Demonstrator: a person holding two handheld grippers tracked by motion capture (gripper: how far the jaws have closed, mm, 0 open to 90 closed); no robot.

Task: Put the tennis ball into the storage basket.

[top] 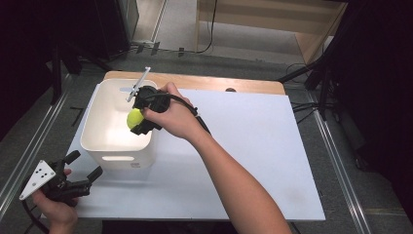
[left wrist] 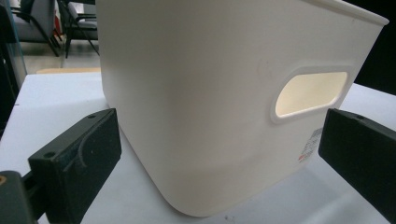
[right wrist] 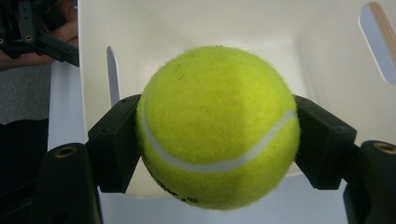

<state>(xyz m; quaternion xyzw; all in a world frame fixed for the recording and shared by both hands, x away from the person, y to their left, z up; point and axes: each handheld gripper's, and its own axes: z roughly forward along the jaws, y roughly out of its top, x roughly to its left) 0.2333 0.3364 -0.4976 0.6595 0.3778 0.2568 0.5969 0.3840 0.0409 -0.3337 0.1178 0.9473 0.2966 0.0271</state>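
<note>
— Two grippers are in our hands; shall we start with the left one?

— Yes. Our left gripper (top: 87, 171) sits low at the near left corner of the white board (top: 253, 161), held in our left hand (top: 56, 207). Its jaws stand wide apart with nothing between the pads. Just ahead of them is the white bin (top: 100, 146); in the left gripper view the bin's rounded corner (left wrist: 196, 116) sits between the two jaws, but we see no contact, and its oval handle cut-out (left wrist: 310, 92) lies toward the right jaw.

— And moving right?

— Our right gripper (top: 135, 119) is over the bin's open top, near the right wall, gripped by our right hand (top: 173, 117), the forearm crossing the board from the near edge. Its jaws are closed on the tennis ball (top: 134, 118), one pad pressing each side.

— How does the ball sit in that grip?

— In the right gripper view the tennis ball (right wrist: 217, 126) is squarely between the pads, its white seam curving across the lower half. Behind it we see the bin's pale inside wall (right wrist: 243, 28), with a handle slot to the upper right of the jaws. Off to the upper left of them, farther away, our left hand (right wrist: 70, 30) shows past the bin's edge.

— Is the ball touching the bin?

— We cannot tell; it looks to hang clear above the floor of the bin.
</note>
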